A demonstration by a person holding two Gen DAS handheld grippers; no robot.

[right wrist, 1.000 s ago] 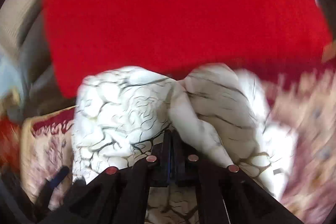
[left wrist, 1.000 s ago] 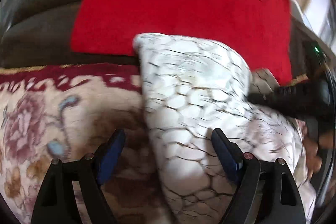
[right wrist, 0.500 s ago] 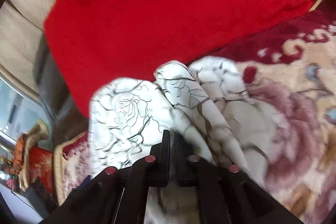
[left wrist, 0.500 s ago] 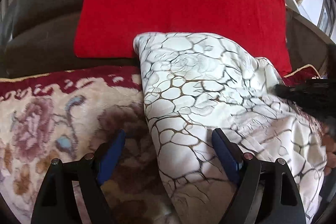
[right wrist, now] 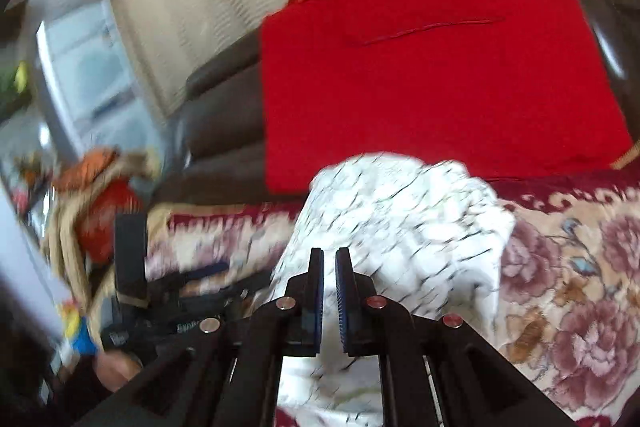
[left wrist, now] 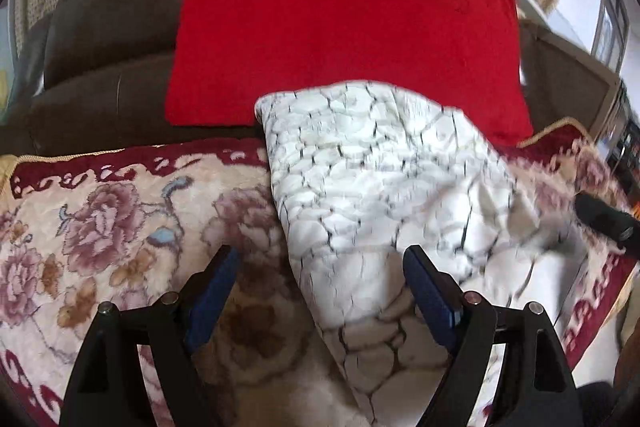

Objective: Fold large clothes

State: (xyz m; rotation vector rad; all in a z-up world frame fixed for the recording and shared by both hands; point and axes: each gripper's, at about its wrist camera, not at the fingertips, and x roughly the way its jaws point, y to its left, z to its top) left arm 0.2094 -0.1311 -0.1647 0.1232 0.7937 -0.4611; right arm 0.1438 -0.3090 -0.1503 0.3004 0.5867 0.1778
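A white cloth with a dark crackle-and-rose print (left wrist: 380,167) lies folded into a thick bundle on the floral blanket (left wrist: 100,227). My left gripper (left wrist: 320,259) stands wide open above the bundle's near left edge, one finger over the cloth and the other over the blanket, holding nothing. My right gripper (right wrist: 329,259) is drawn back above the cloth (right wrist: 400,211). Its jaws stand a narrow gap apart with no fabric pinched between them. Its black tip shows at the right edge of the left wrist view (left wrist: 604,219).
A big red cushion (left wrist: 340,27) leans on the brown sofa back (left wrist: 108,47) just behind the cloth. The floral blanket (right wrist: 568,287) covers the seat. Clutter and a red-orange object (right wrist: 108,211) sit beyond the sofa's end. A hand (right wrist: 116,367) holds the left gripper.
The right gripper let go of the white cloth and pulled back and up, rolling level. The cloth settled flat on the blanket. The left gripper drew back a little, still wide open.
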